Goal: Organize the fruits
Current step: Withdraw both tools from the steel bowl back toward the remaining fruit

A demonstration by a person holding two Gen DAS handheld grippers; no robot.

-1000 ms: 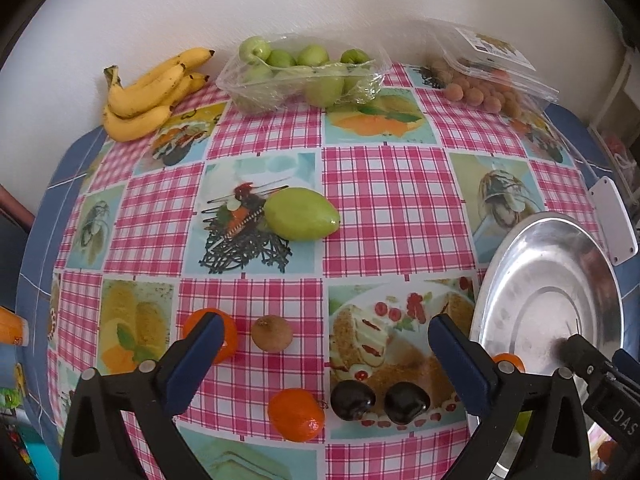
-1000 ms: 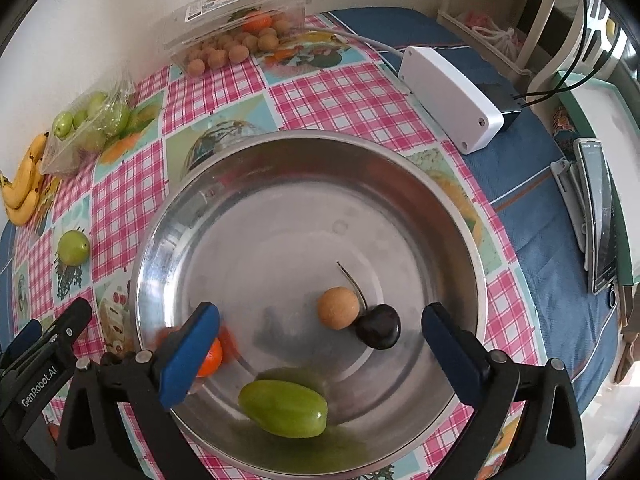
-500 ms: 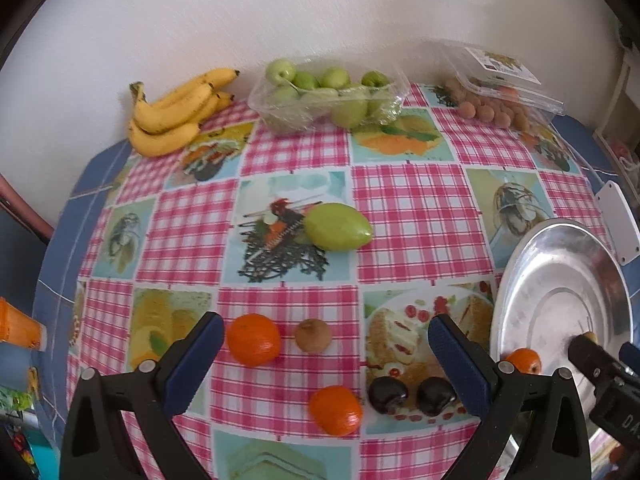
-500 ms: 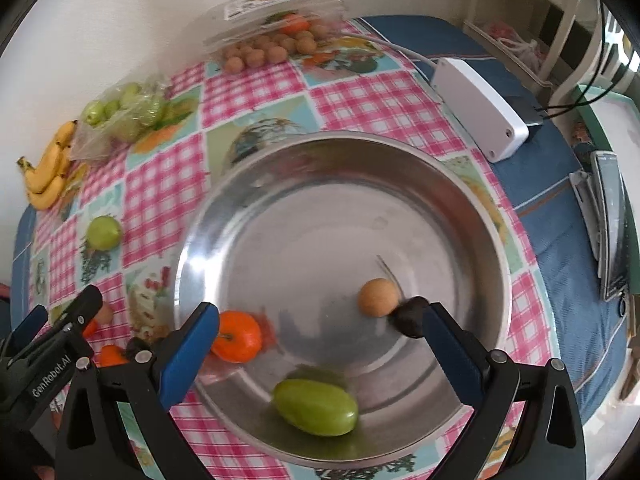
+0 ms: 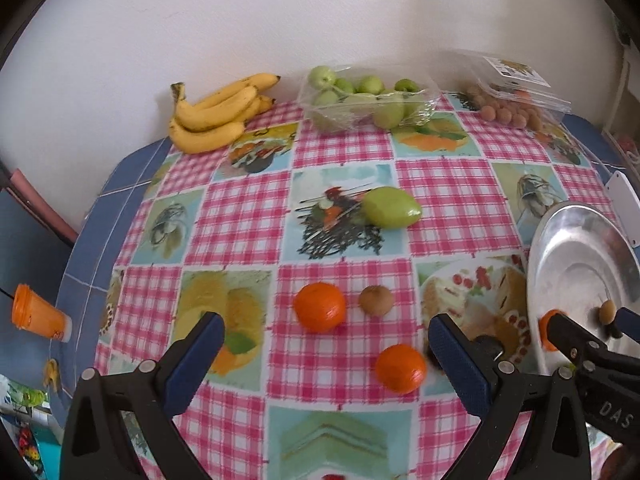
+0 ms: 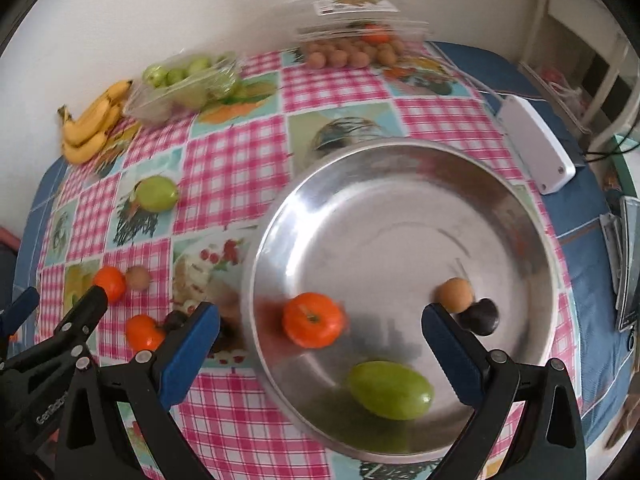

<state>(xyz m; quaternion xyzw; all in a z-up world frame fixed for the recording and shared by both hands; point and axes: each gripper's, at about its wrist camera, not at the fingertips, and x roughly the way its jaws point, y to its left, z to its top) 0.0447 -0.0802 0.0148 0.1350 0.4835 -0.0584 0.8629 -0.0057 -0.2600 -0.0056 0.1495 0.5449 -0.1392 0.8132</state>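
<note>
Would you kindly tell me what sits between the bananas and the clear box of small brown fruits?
A clear tray of green fruits, seen in both views.

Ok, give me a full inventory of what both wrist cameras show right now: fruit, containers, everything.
Round steel bowl: one, silver, right side of table.
In the bowl: one orange mandarin, one green mango, one tan round fruit, one dark plum.
Loose orange mandarins: two, on the checked cloth.
Brown round fruit: one, beside the mandarins.
Loose green mango: one, mid-table.
Yellow bananas: one bunch, by the wall.
Clear tray of green fruit: one, by the wall.
Clear box of tan fruit: one, far right.
White box: one, beyond the bowl.
Orange cup: one, lying at the left edge.
Left hand-held gripper: open.
Right hand-held gripper: open.
</note>
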